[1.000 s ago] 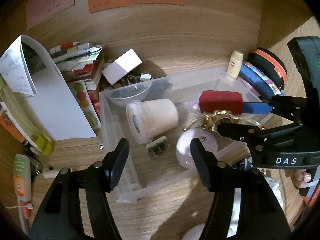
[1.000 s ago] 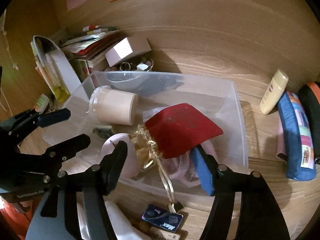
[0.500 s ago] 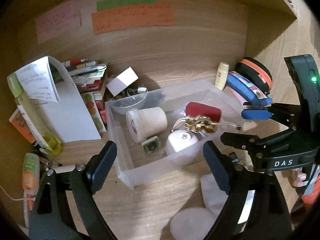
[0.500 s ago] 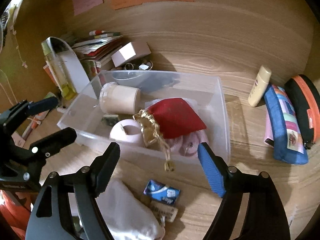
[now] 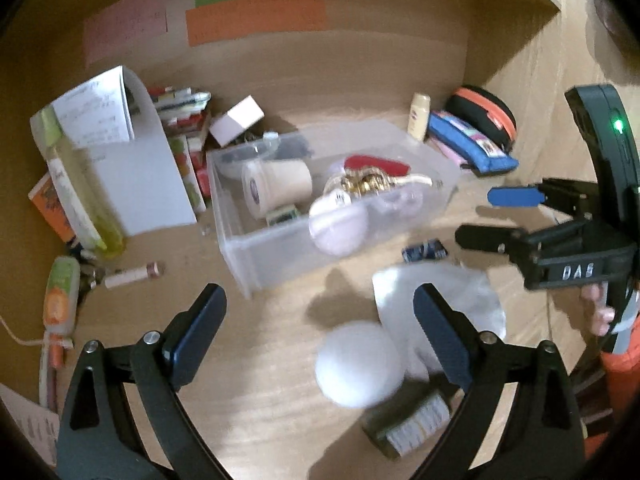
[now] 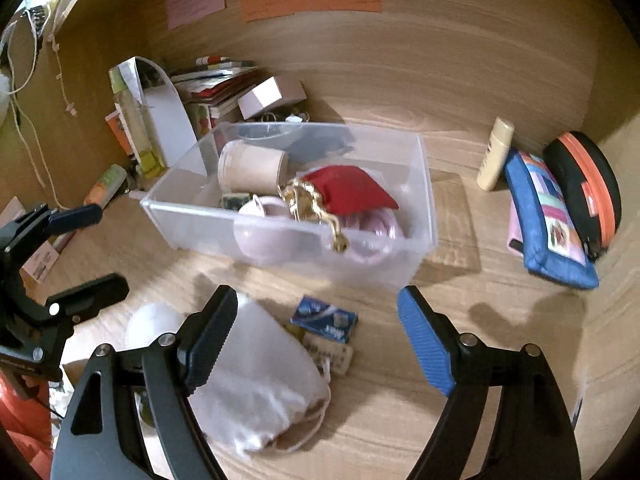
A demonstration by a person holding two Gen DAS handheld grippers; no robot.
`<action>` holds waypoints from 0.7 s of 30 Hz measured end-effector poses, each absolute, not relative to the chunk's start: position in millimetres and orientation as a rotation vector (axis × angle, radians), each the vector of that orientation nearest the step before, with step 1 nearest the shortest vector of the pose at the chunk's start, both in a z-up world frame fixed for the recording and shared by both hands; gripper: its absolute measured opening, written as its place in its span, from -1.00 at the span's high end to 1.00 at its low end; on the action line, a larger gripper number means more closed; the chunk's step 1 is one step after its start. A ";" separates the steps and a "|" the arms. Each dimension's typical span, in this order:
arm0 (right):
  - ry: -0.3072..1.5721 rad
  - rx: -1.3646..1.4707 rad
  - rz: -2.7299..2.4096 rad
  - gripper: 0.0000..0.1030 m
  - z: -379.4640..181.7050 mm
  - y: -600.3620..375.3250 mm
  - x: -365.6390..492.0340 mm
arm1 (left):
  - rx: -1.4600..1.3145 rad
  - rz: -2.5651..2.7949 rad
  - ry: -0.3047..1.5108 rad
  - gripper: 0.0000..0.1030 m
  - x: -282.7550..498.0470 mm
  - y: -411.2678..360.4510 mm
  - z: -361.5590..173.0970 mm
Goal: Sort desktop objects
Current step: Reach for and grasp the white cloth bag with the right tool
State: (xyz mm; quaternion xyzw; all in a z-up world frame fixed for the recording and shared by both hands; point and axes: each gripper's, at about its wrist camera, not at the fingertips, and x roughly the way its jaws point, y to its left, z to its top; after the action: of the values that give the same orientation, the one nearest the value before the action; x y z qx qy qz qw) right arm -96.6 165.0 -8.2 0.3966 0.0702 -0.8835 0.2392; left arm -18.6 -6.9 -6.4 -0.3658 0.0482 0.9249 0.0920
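Both our jaws, left gripper (image 5: 320, 320) and right gripper (image 6: 318, 320), have just spread wide and empty and backed off, leaving the red pouch (image 6: 352, 196) inside the clear bin (image 6: 424, 184) on the bench (image 6: 500, 340), so next comes the white bag (image 6: 264, 376).

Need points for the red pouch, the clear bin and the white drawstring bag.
red pouch (image 6: 352, 194), right wrist view, middle of the red cloth.
clear bin (image 6: 224, 226), right wrist view, front wall.
white drawstring bag (image 6: 268, 376), right wrist view, middle of the bag.

Pouch (image 6: 348, 196) in bin (image 6: 424, 184), bag (image 6: 264, 384) before it.
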 end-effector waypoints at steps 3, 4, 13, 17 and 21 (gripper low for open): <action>0.184 1.103 -2.417 -0.56 -14.4 172.0 -89.8 | -1.111 2.748 0.162 -0.86 -7.1 -6.2 -14.6; 0.180 1.112 -2.417 -0.56 -16.9 174.5 -87.7 | -1.122 2.748 0.163 -0.86 -4.5 -6.4 -17.6; 0.092 1.183 -2.367 -0.56 -34.7 188.1 -74.8 | -1.247 2.682 0.149 -0.86 -11.6 -6.6 -45.9; 0.055 1.225 -2.302 -0.56 -45.8 178.7 -72.9 | -1.304 2.625 0.091 -0.86 -20.7 -8.7 -56.8; 0.086 1.248 -2.247 -0.56 -57.3 163.0 -67.3 | -1.312 2.611 0.050 -0.86 -23.9 -13.0 -59.8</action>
State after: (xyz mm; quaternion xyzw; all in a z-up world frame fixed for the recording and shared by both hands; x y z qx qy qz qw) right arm -67.3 163.0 -57.3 0.4657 0.0320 -0.8385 0.2813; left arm -23.9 -13.0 -59.8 -0.4464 0.0169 0.8880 0.1092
